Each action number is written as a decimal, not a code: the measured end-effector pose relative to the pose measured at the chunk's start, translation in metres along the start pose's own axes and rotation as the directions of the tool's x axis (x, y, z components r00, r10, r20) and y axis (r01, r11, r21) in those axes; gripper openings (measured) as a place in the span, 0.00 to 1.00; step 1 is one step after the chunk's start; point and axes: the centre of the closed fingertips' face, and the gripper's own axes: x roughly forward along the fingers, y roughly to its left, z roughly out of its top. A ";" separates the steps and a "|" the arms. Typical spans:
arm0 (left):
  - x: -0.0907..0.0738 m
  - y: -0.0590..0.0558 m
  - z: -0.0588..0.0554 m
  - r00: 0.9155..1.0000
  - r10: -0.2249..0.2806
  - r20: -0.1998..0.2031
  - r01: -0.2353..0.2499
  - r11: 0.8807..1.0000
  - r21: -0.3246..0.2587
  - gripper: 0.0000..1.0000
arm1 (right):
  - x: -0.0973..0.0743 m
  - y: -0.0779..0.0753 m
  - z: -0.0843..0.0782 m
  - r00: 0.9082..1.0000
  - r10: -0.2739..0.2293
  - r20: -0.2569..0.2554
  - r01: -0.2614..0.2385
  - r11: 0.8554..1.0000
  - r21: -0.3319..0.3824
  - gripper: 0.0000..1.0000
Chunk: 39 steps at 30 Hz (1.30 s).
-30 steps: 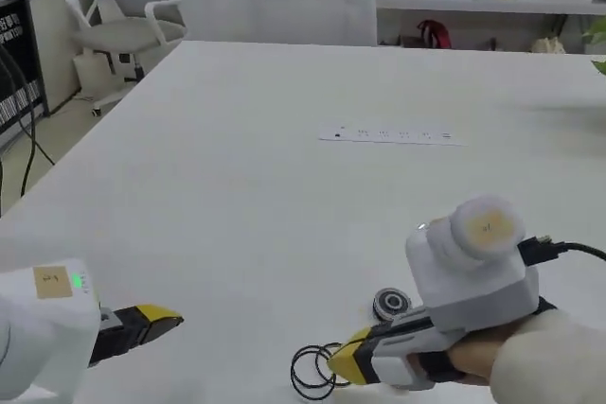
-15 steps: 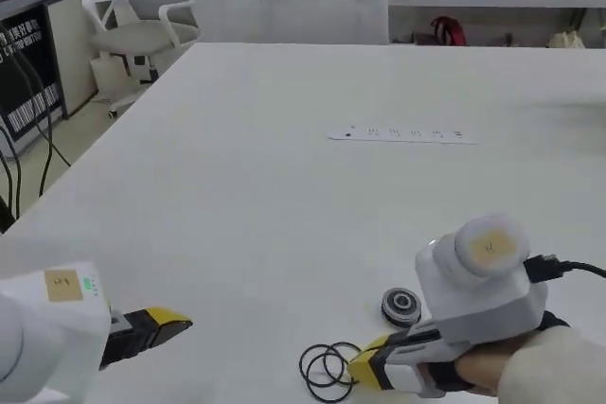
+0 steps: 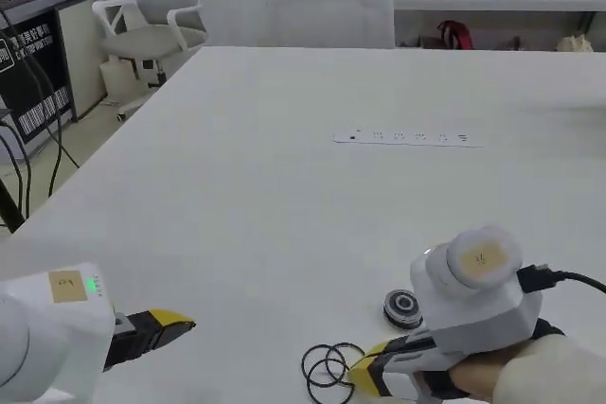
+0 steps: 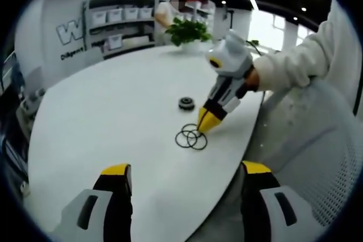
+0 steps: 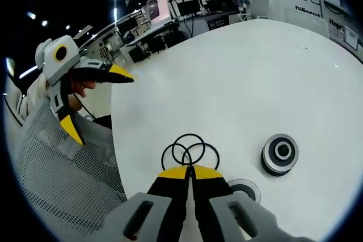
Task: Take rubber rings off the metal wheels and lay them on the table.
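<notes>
1. Table [image 3: 284,186]: we list one broad white top with a rounded edge. It carries every item below except the chair.
2. Office chair [image 3: 151,35]: one pale swivel chair with armrests, on the floor beyond the table's far left corner, well apart from the work.
3. Right gripper [image 5: 190,169]: grey body, black jaws with yellow tips, held in a hand with a white sleeve [image 3: 554,371]. We record the jaws as pressed together with no gap. The tips rest low over the table at the near edge of the rings. We cannot tell whether a ring is nipped between them.
4. Left gripper [image 4: 187,177]: same make. We record the jaws as spread wide with nothing between them. It hangs over the near left part of the table, well apart from the rings, and points toward them and the right gripper.
5. Power strip [image 3: 407,138]: one long white strip, flat on the table, far beyond the grippers.
6. Metal wheel [image 5: 279,153]: one small round wheel with a dark outer band and a bright hub. It lies flat on the table, near the rings and on the far side of the right gripper.
7. Second wheel [image 5: 244,190]: one more, flat on the table just beside the right gripper's jaw and partly hidden by it.
8. Rubber rings [image 5: 190,150]: we count three thin black loops. They lie flat on the table and overlap in one cluster, off the wheels, at the right gripper's tips.
</notes>
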 end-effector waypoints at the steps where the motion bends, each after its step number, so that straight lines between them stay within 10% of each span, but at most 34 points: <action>1: -0.001 0.000 0.000 1.000 0.003 0.000 -0.003 1.000 -0.003 0.79 | 0.000 0.000 0.000 1.000 -0.001 0.000 0.001 1.000 -0.002 0.00; 21: -0.013 0.011 0.007 0.998 0.054 0.018 -0.053 0.998 -0.038 0.76 | -0.037 -0.022 0.049 0.985 -0.055 0.166 0.056 0.998 -0.005 0.11; 39: -0.019 0.014 0.024 0.996 0.079 0.027 -0.079 0.997 -0.015 0.77 | -0.115 -0.053 0.094 0.910 -0.174 0.376 0.203 0.978 -0.041 0.20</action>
